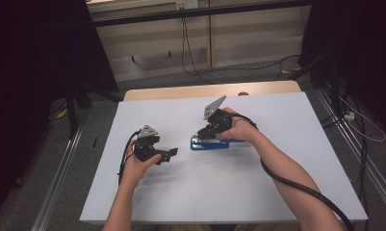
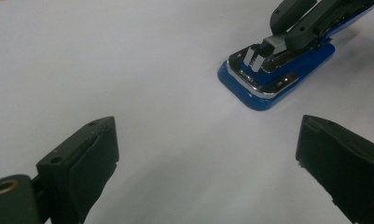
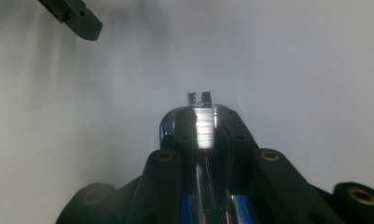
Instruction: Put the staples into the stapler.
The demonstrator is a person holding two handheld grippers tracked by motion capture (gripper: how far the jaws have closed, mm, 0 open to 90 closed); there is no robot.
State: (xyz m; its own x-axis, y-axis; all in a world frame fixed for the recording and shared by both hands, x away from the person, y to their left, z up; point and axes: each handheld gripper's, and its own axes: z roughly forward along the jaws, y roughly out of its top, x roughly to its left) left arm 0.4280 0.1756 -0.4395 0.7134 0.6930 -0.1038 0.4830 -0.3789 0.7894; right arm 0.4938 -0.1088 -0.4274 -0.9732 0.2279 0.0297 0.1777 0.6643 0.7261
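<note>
Left gripper (image 1: 170, 153): near left on the white table (image 1: 287, 159), jaws spread wide and empty, aimed at the stapler, likely standing by. Right gripper (image 1: 203, 134): just beyond, jaws clamped on the blue stapler's (image 1: 209, 143) metal top arm mid-table, apparently steadying or pressing it.

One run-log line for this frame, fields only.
scene: white table | right hand-held gripper: shut on blue stapler | left hand-held gripper: open, apart from stapler | stapler: flat on table
</note>
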